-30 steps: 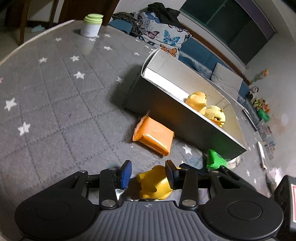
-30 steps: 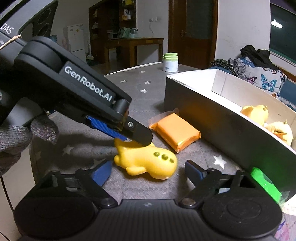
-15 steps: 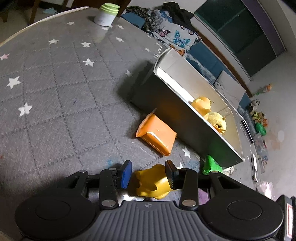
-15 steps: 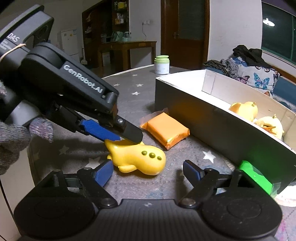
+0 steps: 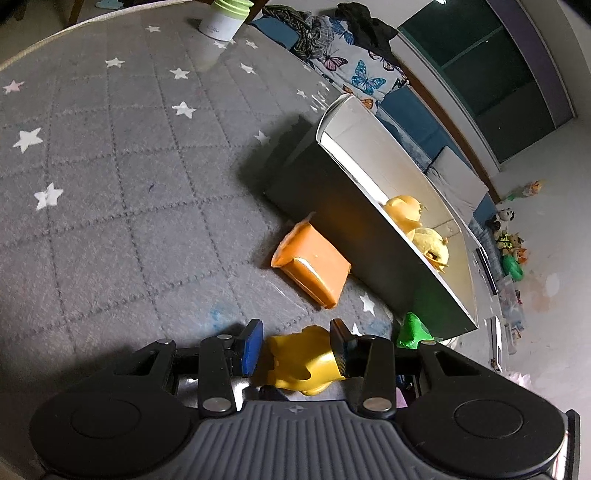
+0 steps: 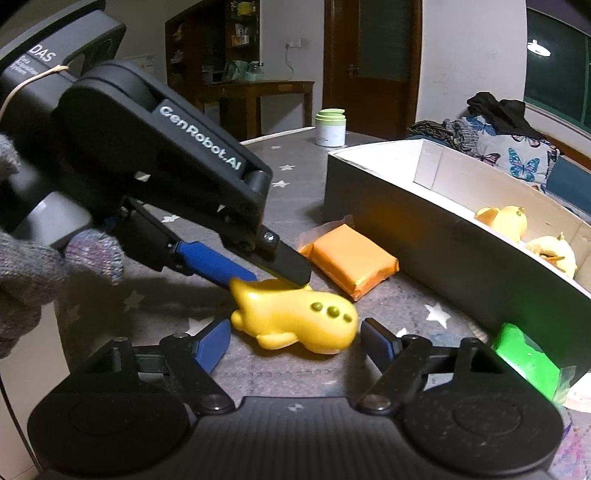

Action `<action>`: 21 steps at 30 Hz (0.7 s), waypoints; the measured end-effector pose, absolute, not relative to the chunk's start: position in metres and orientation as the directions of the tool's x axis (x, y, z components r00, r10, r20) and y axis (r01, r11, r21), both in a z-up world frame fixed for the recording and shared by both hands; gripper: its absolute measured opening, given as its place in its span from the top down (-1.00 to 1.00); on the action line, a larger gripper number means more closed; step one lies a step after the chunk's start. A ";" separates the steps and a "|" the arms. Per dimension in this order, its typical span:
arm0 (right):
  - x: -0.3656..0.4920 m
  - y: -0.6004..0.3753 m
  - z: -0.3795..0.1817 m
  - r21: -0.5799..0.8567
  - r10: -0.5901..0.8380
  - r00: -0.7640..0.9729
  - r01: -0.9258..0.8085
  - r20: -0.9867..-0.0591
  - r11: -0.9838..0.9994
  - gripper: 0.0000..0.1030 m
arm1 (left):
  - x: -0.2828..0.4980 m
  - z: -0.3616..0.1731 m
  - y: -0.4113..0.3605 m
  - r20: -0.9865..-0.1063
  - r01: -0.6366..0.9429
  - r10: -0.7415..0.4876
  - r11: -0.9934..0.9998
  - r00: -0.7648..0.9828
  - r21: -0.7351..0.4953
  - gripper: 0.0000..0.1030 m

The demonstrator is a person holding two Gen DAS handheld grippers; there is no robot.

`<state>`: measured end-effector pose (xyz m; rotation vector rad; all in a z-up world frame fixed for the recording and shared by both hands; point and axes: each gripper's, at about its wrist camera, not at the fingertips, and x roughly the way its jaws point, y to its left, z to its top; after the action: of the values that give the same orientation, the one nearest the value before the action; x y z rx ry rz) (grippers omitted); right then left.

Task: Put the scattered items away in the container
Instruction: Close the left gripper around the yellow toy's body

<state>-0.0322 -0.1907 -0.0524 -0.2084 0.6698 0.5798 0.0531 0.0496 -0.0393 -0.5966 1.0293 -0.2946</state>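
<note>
The yellow airplane toy (image 6: 295, 317) is seen lying on the grey tabletop (image 5: 110, 184), long axis across the right claw (image 6: 295, 341), whose jaws are closing around it without pad contact yet. Its tail end is flanked by the left claw (image 5: 295, 341); one pad touches, full pinching cannot be told. The white box (image 6: 436, 236) stands at two o'clock, an orange packet (image 6: 351, 262) between, open room at ten o'clock.

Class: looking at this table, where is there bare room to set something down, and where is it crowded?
Free: the grey star cloth between the white jar and the orange packet. Crowded: beside the box, where the packet, yellow toy and green item lie.
</note>
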 end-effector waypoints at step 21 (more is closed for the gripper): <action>-0.037 -0.224 -0.045 -0.139 0.357 0.699 -0.545 -0.619 0.827 -0.61 | 0.049 -0.027 0.037 -0.690 0.008 -0.528 0.797 0.495 -0.603 0.18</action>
<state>-0.0368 -0.2243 -0.0446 -0.3253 0.6145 0.5120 0.0493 0.0369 -0.0271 -0.5816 1.0121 -0.3480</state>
